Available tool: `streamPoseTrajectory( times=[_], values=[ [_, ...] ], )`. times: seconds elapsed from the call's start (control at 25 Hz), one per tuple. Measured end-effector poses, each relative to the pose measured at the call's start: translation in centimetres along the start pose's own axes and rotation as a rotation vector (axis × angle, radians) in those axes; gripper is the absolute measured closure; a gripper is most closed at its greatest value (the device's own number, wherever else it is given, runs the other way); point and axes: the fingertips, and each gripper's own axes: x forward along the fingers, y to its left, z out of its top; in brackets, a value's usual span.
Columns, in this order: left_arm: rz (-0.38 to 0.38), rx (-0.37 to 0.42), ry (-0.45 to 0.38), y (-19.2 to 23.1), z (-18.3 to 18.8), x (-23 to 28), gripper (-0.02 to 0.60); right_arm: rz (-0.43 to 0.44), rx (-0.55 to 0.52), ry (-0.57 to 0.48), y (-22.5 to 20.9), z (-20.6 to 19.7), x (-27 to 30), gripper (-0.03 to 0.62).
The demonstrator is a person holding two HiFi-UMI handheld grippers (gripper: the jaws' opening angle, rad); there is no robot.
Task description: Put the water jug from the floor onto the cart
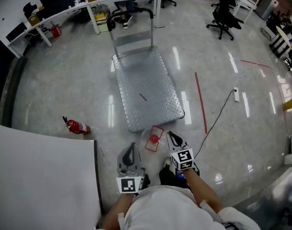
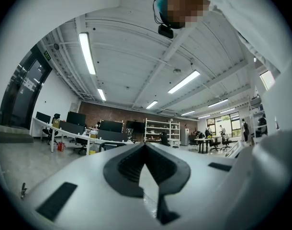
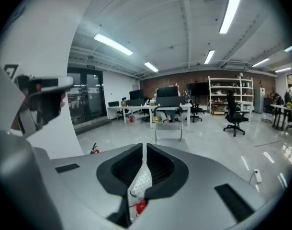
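Note:
The clear water jug (image 1: pixel 153 139) with a red cap and red handle lies on the floor at the near end of the cart (image 1: pixel 146 87), a diamond-plate platform with an upright handle at its far end. My right gripper (image 1: pixel 171 135) is just right of the jug, its jaws shut and empty. My left gripper (image 1: pixel 131 147) is left of the jug, level, also shut with nothing in it. In the right gripper view the jug's red cap (image 3: pixel 141 206) shows below the closed jaws, and the cart (image 3: pixel 154 123) stands ahead. The left gripper view shows only the room beyond my left gripper (image 2: pixel 145 146).
A red fire extinguisher (image 1: pixel 78 126) lies on the floor left of the cart. A red tape line (image 1: pixel 200 102) and a power strip (image 1: pixel 236 95) with its cable lie to the right. A large white panel (image 1: pixel 40 171) fills the lower left. Desks (image 1: pixel 88 6) and an office chair (image 1: pixel 224 13) stand far back.

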Motion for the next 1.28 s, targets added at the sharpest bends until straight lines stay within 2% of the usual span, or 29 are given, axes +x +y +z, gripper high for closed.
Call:
streamPoseTrajectory(
  times=[0.12,0.24,0.44,0.56,0.88,1.28],
  values=[
    [0.0,-0.007,0.016,0.2,-0.7,0.6,0.578,0.028,-0.033,0.162,-0.3,-4.9,4.0,0.569],
    [-0.006,-0.009,0.03,0.5,-1.4,1.6,0.578,0.069,-0.041,0.347,-0.4,-10.6,7.8,0.464],
    [-0.016,-0.03,0.067,1.2,-3.1,2.0,0.578,0.141,-0.091,0.626,0.7,-20.7,11.4,0.427],
    [0.0,-0.042,0.09,2.2,-3.9,1.9,0.578,0.18,-0.08,0.748,1.5,-25.2,12.7,0.393],
    [0.027,-0.083,0.138,3.6,-7.3,2.6,0.578,0.208,-0.09,0.9,1.5,-32.8,15.6,0.362],
    [0.042,-0.099,0.179,5.0,-10.6,2.7,0.578,0.236,-0.12,0.948,2.5,-36.8,18.0,0.327]
  ],
)
